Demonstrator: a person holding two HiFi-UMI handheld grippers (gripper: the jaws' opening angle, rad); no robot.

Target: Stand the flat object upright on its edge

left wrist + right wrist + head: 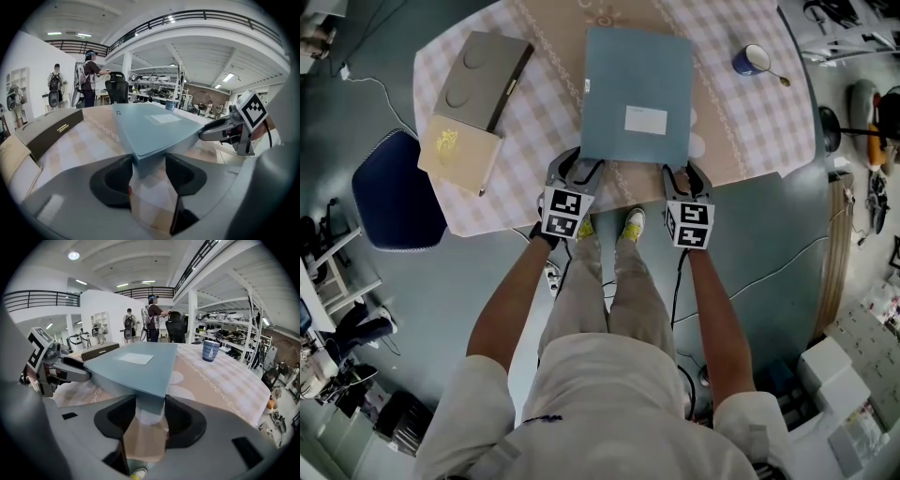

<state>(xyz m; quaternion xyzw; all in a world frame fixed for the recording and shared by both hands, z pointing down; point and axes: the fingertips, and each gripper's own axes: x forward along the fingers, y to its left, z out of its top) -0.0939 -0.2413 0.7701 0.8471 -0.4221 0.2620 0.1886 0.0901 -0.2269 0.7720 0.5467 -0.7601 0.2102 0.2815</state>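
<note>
both arms reach forward side by side, claws angled down. left claw [578, 167] pinches the box's [637, 84] near left corner, right claw [682, 174] pinches the near right corner. box: flat, blue-grey, white label [645, 119] on top, lying flat on the bench [750, 122], stretching away ahead of both claws.

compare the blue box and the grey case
The blue box bears a white label; the grey case shows none. The left gripper and right gripper clamp the blue box's near corners; the grey case is untouched. Both rest on the table.
</note>
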